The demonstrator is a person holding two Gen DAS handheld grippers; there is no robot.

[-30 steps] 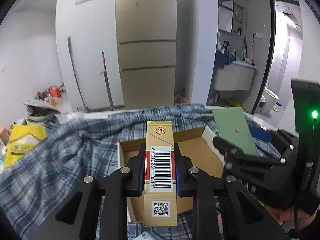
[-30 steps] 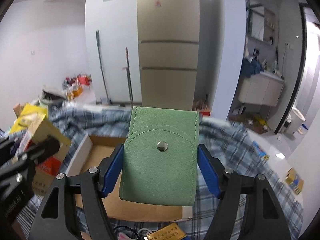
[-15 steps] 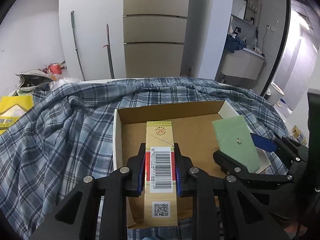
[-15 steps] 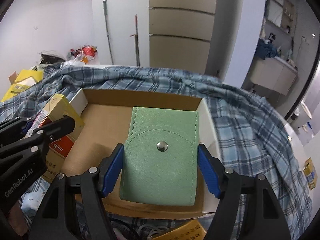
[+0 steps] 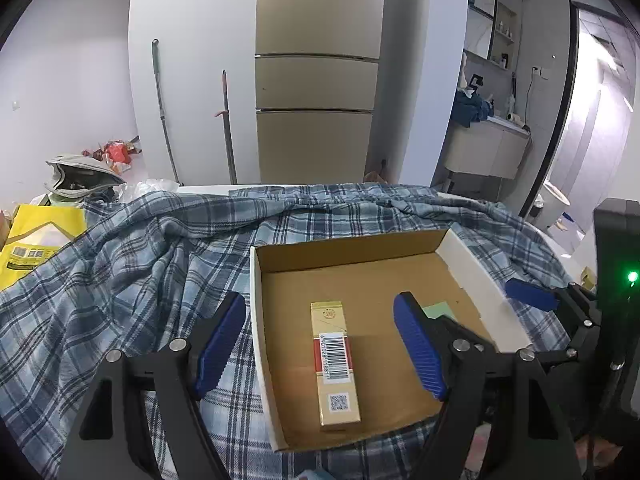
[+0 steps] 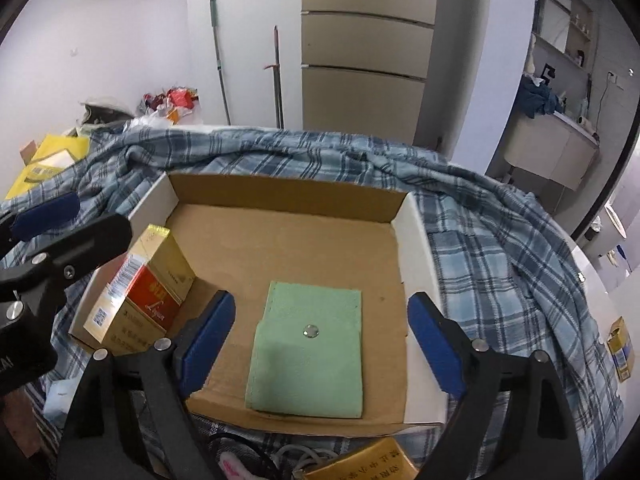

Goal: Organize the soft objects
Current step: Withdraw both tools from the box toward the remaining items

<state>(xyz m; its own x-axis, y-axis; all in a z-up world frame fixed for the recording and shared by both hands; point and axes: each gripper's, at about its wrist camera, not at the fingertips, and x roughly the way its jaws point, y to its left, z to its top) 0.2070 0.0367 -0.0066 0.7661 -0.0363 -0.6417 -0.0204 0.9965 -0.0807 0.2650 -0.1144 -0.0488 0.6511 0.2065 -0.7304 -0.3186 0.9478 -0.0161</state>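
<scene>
- Left gripper (image 5: 320, 340) and right gripper (image 6: 320, 336): jaws wide, empty.
- Pack (image 5: 335, 354) at box (image 6: 288, 188) left side; pouch (image 6: 308, 344) front-centre.
- Risk: fingers snagging box walls on lift-out, shifting it.

Beige fridge (image 5: 316, 76) against back wall, two mop poles (image 5: 162, 108) leaning left of it. Yellow bag (image 5: 36, 240) at far left, grey bundle (image 5: 78, 172) and red clutter (image 5: 116, 150) behind it. Sink cabinet (image 5: 486, 150) at right with blue cloth (image 5: 472, 108) on top. Small yellow-blue pack (image 6: 620, 350) at right edge.
</scene>
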